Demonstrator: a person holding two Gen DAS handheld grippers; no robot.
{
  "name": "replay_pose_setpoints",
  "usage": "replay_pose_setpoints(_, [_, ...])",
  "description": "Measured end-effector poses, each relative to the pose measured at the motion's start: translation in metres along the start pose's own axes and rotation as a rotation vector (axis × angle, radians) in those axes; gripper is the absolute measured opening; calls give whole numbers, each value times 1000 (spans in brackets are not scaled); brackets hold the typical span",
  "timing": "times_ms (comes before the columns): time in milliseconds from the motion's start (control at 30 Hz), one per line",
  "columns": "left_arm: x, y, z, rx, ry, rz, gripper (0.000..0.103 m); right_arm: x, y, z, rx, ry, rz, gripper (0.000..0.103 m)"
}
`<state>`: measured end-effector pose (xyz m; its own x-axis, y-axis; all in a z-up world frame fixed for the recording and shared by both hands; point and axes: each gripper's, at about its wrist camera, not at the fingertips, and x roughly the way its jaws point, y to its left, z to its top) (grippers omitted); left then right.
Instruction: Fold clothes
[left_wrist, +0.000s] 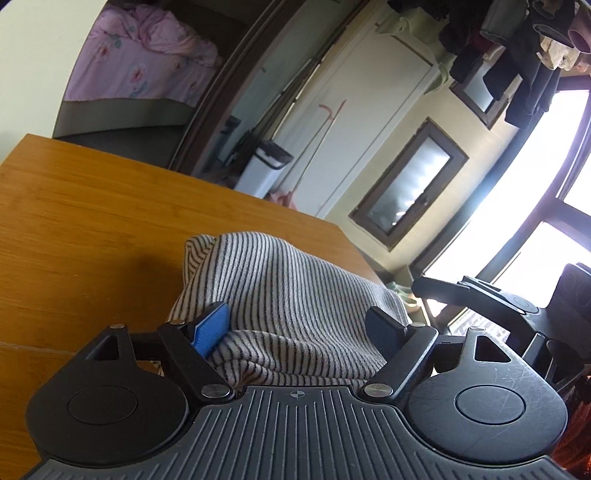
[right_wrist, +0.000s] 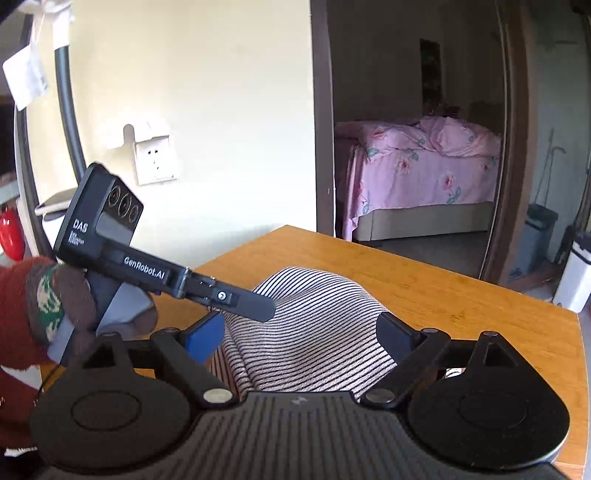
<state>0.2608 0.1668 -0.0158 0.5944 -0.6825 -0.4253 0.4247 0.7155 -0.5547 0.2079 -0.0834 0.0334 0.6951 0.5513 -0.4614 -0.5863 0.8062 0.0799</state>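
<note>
1. Lying bunched near the wooden tabletop's (left_wrist: 92, 221) far corner, the grey-and-black striped knit garment (left_wrist: 280, 295) is partly hidden by both tools.
2. Left gripper (left_wrist: 299, 328) spread, garment between its pads, contact unclear.
3. Right gripper (right_wrist: 299, 338) spread wide, pinching nothing.

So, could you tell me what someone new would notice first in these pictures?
A bunched striped garment lies on the wooden table, between the open fingers of the right gripper. The left gripper, held by a hand in a red sleeve, reaches over it. Behind, a doorway shows a pink bed.
</note>
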Motion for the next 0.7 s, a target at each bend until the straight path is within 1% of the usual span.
replay_pose_setpoints(33, [0, 0, 0, -2, -1, 0, 86, 2, -4, -3, 11, 14, -27, 103])
replay_pose_setpoints(67, [0, 0, 1, -4, -2, 0, 86, 8, -5, -7, 1, 50, -55, 103])
replay_pose_setpoints(133, [0, 0, 1, -7, -1, -4, 86, 27, -1, -26, -75, 159, -101, 103])
replay_pose_setpoints(167, [-1, -1, 1, -8, 0, -8, 86, 33, 2, -37, -106, 189, -109, 103])
replay_pose_setpoints(300, [-11, -6, 3, 1, -2, -2, 87, 34, 5, -53, -88, 171, -103, 103])
replay_pose_setpoints(333, [-16, -7, 5, -10, -10, -6, 91, 31, 4, -54, -82, 164, -103, 103])
replay_pose_setpoints(367, [-24, -8, 6, -23, -27, -11, 97, 28, 4, -55, -81, 158, -105, 103])
replay_pose_setpoints(400, [-32, -11, 7, -27, -46, -3, 97, 24, 6, -54, -96, 145, -112, 103])
replay_pose_setpoints(467, [-47, -19, 8, -2, -72, 43, 98, 11, 14, -51, -154, 100, -133, 101])
replay_pose_setpoints(500, [-54, -23, 7, 15, -76, 70, 98, 4, 20, -49, -198, 75, -141, 93])
replay_pose_setpoints(533, [-58, -26, 6, 26, -70, 89, 98, -2, 26, -47, -241, 54, -147, 88])
replay_pose_setpoints(633, [-63, -33, -3, 39, -27, 118, 98, -8, 43, -48, -357, 49, -126, 88])
replay_pose_setpoints(700, [-62, -36, -12, 43, 4, 113, 98, -2, 55, -53, -441, 71, -138, 87])
